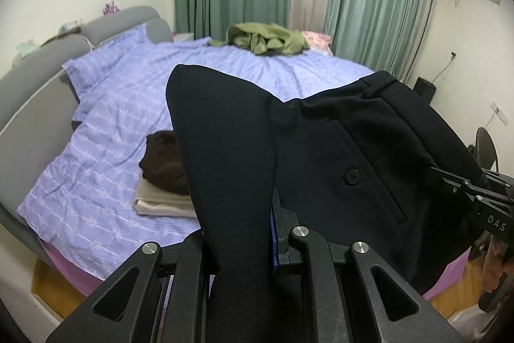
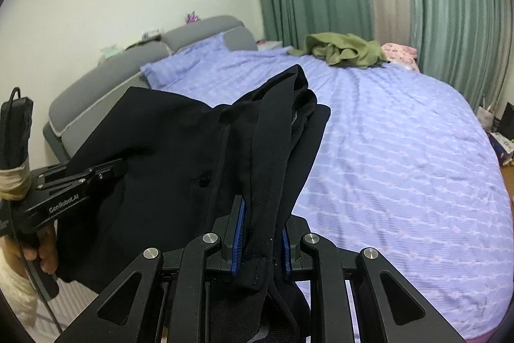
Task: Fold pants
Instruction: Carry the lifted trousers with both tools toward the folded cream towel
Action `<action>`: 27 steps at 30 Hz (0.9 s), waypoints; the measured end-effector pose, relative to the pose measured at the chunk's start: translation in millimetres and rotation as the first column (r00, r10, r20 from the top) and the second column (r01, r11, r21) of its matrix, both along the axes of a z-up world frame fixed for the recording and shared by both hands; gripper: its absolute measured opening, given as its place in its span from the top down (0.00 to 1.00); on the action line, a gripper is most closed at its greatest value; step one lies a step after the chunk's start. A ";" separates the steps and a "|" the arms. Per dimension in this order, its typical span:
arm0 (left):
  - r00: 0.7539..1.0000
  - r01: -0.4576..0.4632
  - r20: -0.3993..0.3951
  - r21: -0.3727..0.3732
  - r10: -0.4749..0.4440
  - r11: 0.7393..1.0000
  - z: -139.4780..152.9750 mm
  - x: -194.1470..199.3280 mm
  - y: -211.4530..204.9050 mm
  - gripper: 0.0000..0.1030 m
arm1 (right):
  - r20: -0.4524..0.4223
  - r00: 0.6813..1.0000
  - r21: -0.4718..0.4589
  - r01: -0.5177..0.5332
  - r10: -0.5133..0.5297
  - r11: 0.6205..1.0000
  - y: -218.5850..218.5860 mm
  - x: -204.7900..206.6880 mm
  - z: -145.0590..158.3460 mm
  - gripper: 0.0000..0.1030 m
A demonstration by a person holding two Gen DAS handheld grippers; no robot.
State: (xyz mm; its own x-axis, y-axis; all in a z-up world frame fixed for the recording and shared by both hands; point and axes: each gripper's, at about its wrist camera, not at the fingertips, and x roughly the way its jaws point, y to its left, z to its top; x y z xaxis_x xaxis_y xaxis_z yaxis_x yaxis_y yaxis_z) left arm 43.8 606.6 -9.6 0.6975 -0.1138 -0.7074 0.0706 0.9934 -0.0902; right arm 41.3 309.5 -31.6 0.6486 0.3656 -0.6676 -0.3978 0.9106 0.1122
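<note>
Tongs gripping pants, folded stack nearby

Pants above bed

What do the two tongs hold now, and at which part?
Both hold the black pants: the right tongs at the waistband, the left tongs on a fold.

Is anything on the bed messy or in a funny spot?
Yes. A green garment lies crumpled in a heap at the far edge of the bed, with something pink beside it. Nearer, a brown piece sits folded on a beige one, so the green heap looks unfinished. The black pants are held up by both grippers.
</note>
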 end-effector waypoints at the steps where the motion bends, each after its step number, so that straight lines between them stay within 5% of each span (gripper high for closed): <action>1: 1.000 0.007 -0.026 -0.003 -0.007 1.000 -3.8 7.1 12.7 0.85 | -0.013 1.000 -0.002 0.008 -0.008 1.000 7.7 2.4 -3.6 0.81; 7: 0.996 0.064 -0.059 0.034 -0.062 0.997 -16.9 48.9 79.2 0.85 | -0.088 0.995 0.030 0.058 -0.055 0.998 65.3 31.8 -24.8 0.81; 15: 0.990 0.134 -0.046 0.064 -0.131 0.989 -26.8 129.7 148.0 0.85 | -0.064 0.994 0.003 0.092 -0.092 0.996 138.7 86.4 -35.5 0.81; 27: 0.977 0.204 -0.080 0.088 -0.197 0.975 -83.7 257.2 186.9 0.85 | -0.071 0.985 -0.091 0.149 -0.155 0.985 206.1 199.2 -84.9 0.81</action>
State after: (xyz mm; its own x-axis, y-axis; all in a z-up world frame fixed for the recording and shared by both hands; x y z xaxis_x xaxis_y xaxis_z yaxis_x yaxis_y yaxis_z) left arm 301.0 793.5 -93.3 0.6153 -0.1759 -0.7685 0.2657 0.9640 -0.0079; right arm 240.5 515.6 -116.5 0.6370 0.2062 -0.7427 -0.2472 0.9673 0.0565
